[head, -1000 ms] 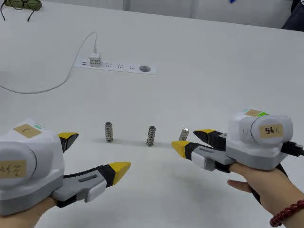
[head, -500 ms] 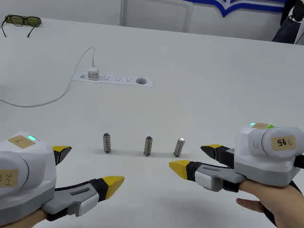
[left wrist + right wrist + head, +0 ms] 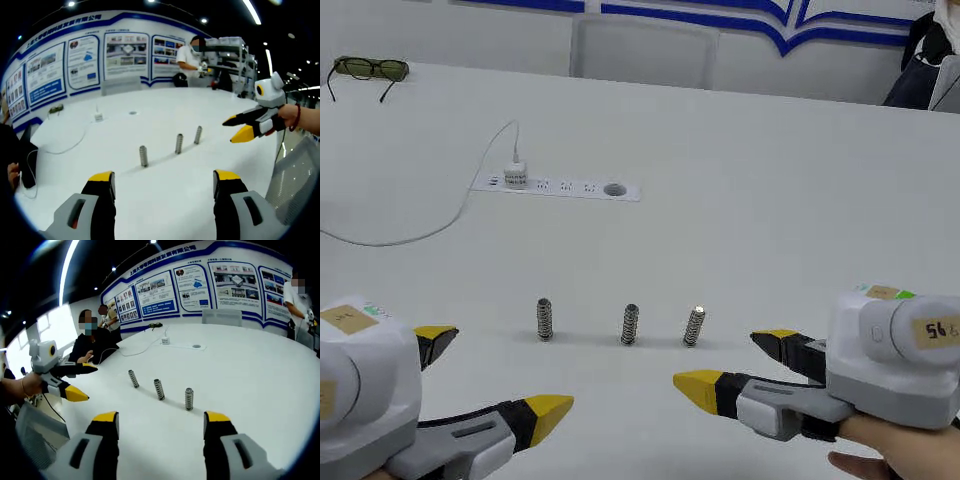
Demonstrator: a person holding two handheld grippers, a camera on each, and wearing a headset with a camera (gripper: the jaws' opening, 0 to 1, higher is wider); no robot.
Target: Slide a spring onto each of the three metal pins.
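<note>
We hold both tongs low over the white bench (image 3: 740, 220). The left tongs (image 3: 492, 370) and the right tongs (image 3: 735, 362) each have their jaws spread wide with nothing between them. Ahead of the tips and apart from both, three springs stand upright in a row on the bench: the left spring (image 3: 544, 318), the middle spring (image 3: 630, 324) and the right spring (image 3: 694, 326), whose top glints like bare metal. A power strip (image 3: 560, 187) lies farther back.

Left spring (image 3: 544, 319), middle spring (image 3: 630, 325), right spring (image 3: 694, 326): grey metal coils, upright, one spaced row on table (image 3: 770, 200) (right one leans slightly, bright tip).
</note>
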